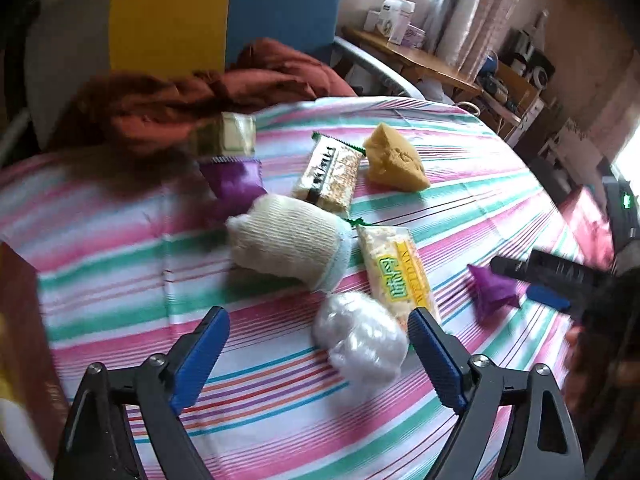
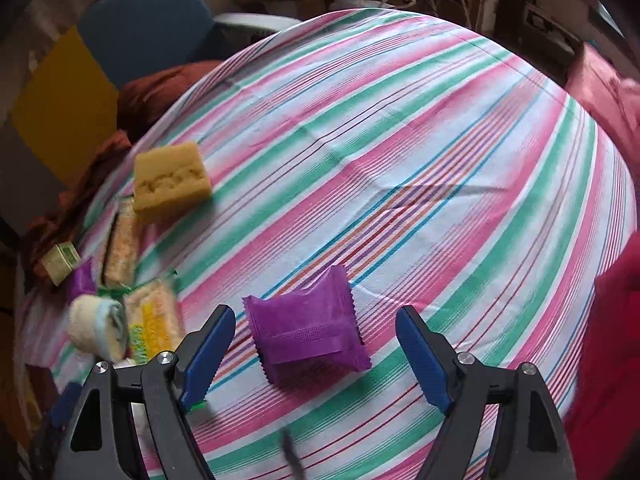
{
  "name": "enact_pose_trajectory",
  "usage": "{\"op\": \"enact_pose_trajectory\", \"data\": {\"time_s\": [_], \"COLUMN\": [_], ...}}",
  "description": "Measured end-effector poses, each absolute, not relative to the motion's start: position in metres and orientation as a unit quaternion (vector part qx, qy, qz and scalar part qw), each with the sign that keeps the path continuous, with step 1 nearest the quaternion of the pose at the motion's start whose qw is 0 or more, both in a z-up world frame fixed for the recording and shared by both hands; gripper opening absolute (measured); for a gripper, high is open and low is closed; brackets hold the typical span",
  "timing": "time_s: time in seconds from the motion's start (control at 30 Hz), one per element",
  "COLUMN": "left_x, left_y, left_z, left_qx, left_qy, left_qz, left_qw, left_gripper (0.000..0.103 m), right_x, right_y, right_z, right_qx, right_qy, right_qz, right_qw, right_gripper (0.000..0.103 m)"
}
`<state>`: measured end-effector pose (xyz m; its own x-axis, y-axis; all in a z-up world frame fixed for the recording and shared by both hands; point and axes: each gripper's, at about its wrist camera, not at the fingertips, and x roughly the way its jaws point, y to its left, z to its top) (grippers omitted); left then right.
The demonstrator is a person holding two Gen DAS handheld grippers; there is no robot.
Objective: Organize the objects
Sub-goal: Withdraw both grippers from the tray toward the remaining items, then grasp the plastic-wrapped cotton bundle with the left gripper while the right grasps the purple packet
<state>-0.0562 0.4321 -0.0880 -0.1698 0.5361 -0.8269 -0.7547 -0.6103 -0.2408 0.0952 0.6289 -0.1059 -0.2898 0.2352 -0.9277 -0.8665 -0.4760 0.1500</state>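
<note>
Objects lie on a striped tablecloth (image 1: 120, 264). In the left wrist view my left gripper (image 1: 320, 356) is open above a clear plastic ball (image 1: 360, 340), with nothing between its jaws. Beyond it lie a rolled cream sock (image 1: 288, 240), two snack bars (image 1: 396, 272) (image 1: 332, 176), a yellow sponge (image 1: 394, 160), a purple packet (image 1: 236, 184) and a small green box (image 1: 232, 134). A second purple packet (image 1: 492, 290) lies at the right. In the right wrist view my right gripper (image 2: 316, 352) is open around that packet (image 2: 308, 332), not touching it.
A rust-red cloth (image 1: 192, 96) is heaped at the table's far left edge, before a blue and yellow chair (image 1: 224, 12). A brown box (image 1: 20, 320) stands at the left edge. A red cloth (image 2: 612, 320) lies at the right. Shelves with clutter (image 1: 500, 76) stand beyond the table.
</note>
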Motion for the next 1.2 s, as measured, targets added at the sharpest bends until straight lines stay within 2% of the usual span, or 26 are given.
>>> {"op": "enact_pose_trajectory", "data": {"time_s": [0.1, 0.17, 0.2, 0.23, 0.27, 0.37, 0.53, 0.93, 1.07, 1.2], "left_x": [-0.062, -0.064, -0.065, -0.066, -0.065, -0.062, -0.053, -0.029, -0.015, -0.009], "left_y": [0.438, 0.441, 0.442, 0.442, 0.441, 0.438, 0.425, 0.391, 0.392, 0.388], "left_z": [-0.099, -0.108, -0.112, -0.116, -0.115, -0.115, -0.113, -0.115, -0.115, -0.115], "left_qx": [-0.508, -0.518, -0.527, -0.532, -0.522, -0.515, -0.503, -0.474, -0.446, -0.435], "left_qy": [0.091, 0.088, 0.084, 0.077, 0.076, 0.086, 0.096, 0.124, 0.172, 0.185], "left_qz": [0.74, 0.731, 0.724, 0.72, 0.726, 0.728, 0.734, 0.754, 0.763, 0.769], "left_qw": [0.432, 0.436, 0.438, 0.44, 0.441, 0.444, 0.446, 0.439, 0.434, 0.43], "left_gripper": [0.08, 0.065, 0.063, 0.06, 0.051, 0.042, 0.041, 0.041, 0.038, 0.037], "right_x": [0.086, 0.08, 0.077, 0.077, 0.076, 0.074, 0.075, 0.064, 0.056, 0.056], "right_y": [0.626, 0.625, 0.625, 0.626, 0.626, 0.624, 0.625, 0.599, 0.592, 0.579], "right_z": [-0.111, -0.116, -0.118, -0.119, -0.12, -0.121, -0.118, -0.091, -0.086, -0.075], "right_qx": [-0.479, -0.495, -0.501, -0.504, -0.508, -0.514, -0.507, -0.453, -0.44, -0.435], "right_qy": [0.321, 0.303, 0.296, 0.292, 0.289, 0.273, 0.272, 0.258, 0.243, 0.225], "right_qz": [0.724, 0.722, 0.72, 0.719, 0.719, 0.721, 0.728, 0.807, 0.825, 0.835], "right_qw": [0.378, 0.378, 0.379, 0.378, 0.377, 0.375, 0.372, 0.278, 0.259, 0.25], "right_gripper": [0.084, 0.082, 0.079, 0.07, 0.058, 0.048, 0.04, 0.04, 0.04, 0.04]}}
